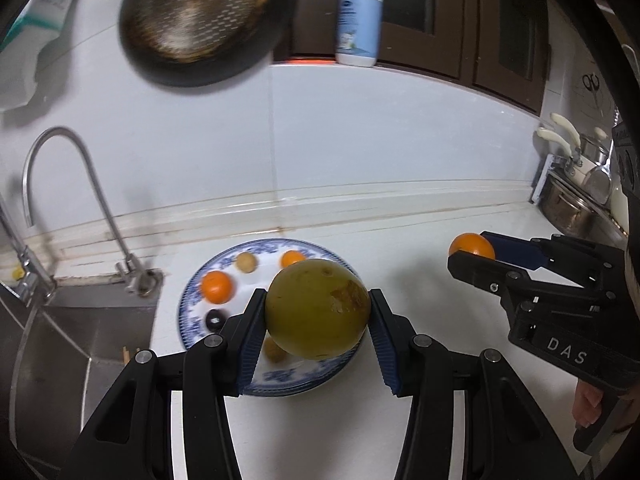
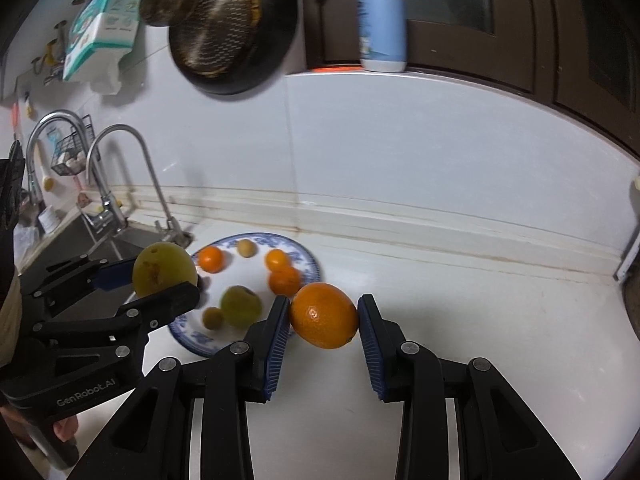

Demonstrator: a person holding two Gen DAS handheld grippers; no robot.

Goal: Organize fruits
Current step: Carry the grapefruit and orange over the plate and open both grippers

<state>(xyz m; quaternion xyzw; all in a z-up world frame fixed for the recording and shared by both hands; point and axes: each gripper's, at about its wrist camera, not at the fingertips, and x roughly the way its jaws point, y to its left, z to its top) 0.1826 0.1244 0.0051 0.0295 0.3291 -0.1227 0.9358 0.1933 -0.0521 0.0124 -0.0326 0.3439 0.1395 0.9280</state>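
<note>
Ribbed blue fingers (image 1: 250,336) of the left gripper (image 1: 318,320) clamp a round yellow-green fruit (image 1: 317,309) (skin blemished); right gripper (image 2: 323,318) pinches a glossy orange (image 2: 324,316).

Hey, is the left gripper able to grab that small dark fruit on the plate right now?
Probably not yet. The left gripper is already shut on the green fruit, so its jaws are full. The dark fruit lies uncovered on the plate, otherwise reachable.

Both grippers are matte black plastic linkages with round silver pivot screws and ribbed blue fingers (image 1: 250,344). The right gripper (image 1: 474,251) reads "DAS" in white; the left gripper (image 2: 160,276) reads "GenRobot.AI". Bare skin shows at each handle.
</note>
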